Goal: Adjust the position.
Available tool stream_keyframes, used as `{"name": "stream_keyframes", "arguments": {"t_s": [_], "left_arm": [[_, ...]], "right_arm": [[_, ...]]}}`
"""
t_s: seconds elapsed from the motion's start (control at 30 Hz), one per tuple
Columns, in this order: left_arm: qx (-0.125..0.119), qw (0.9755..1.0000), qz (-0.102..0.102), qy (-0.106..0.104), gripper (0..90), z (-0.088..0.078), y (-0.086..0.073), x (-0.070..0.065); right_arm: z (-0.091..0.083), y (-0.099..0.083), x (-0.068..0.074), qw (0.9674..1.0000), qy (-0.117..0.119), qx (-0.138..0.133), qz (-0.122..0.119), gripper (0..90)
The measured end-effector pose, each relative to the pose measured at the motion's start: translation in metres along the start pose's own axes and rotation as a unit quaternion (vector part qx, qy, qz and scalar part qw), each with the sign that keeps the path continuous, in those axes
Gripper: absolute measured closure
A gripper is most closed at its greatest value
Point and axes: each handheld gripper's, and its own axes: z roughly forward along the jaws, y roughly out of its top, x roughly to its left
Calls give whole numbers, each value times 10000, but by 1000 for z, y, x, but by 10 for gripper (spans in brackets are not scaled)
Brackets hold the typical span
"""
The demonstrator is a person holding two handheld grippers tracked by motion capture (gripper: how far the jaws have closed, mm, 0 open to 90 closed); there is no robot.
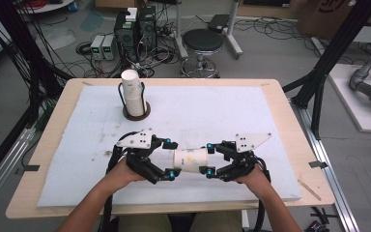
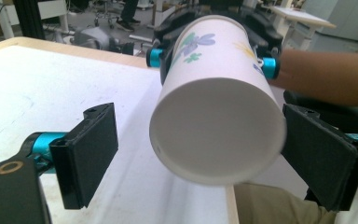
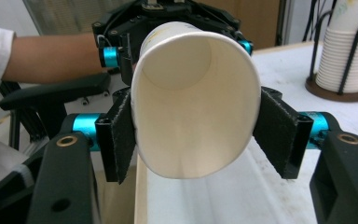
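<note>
A white paper cup (image 1: 191, 160) printed with a small floral pattern lies on its side between the two grippers, near the front edge of the table, its length running left to right in the high view. The right gripper (image 3: 193, 135) is clamped on the cup's open mouth end: in the right gripper view both black pads press on the rim and squeeze it into an oval, and the cup's white interior faces that camera. The left gripper (image 2: 200, 154) stands with its jaws wide around the cup's closed base end; in the left gripper view the left pad is well clear of the cup wall, while the right pad is just beside it, and contact there cannot be confirmed. The cup therefore rests in the right gripper's grip alone. Under the cup lies a white foam mat (image 1: 222, 111) covering most of the wooden table (image 1: 275, 89). Toward the far left part of the mat stands a stack of paper cups (image 1: 132, 94) in a black wire holder (image 1: 136, 112) with a round brown base, well apart from both grippers. The person's forearms enter from the bottom of the high view.
</note>
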Motion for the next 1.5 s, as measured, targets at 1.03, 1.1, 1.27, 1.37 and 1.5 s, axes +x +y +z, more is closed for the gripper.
{"name": "stream_keyframes", "arguments": {"t_s": [1.03,1.1,1.27,1.37,1.5], "left_arm": [[923,9933,419,557,140,-11,14,-2],[994,9925,454,556,140,-10,14,-2],[1210,9896,553,553,145,-5,14,-3],[1286,9886,586,522,150,-2,15,-3],[1402,9868,624,526,156,2,15,-2]], "right_arm": [[18,60,-1,9751,-421,2115,-513,353],[20,62,-2,9726,-415,2217,-557,353],[28,67,-2,9661,-408,2474,-620,353],[33,69,-1,9618,-393,2625,-677,353],[39,73,0,9562,-390,2806,-731,354]]}}
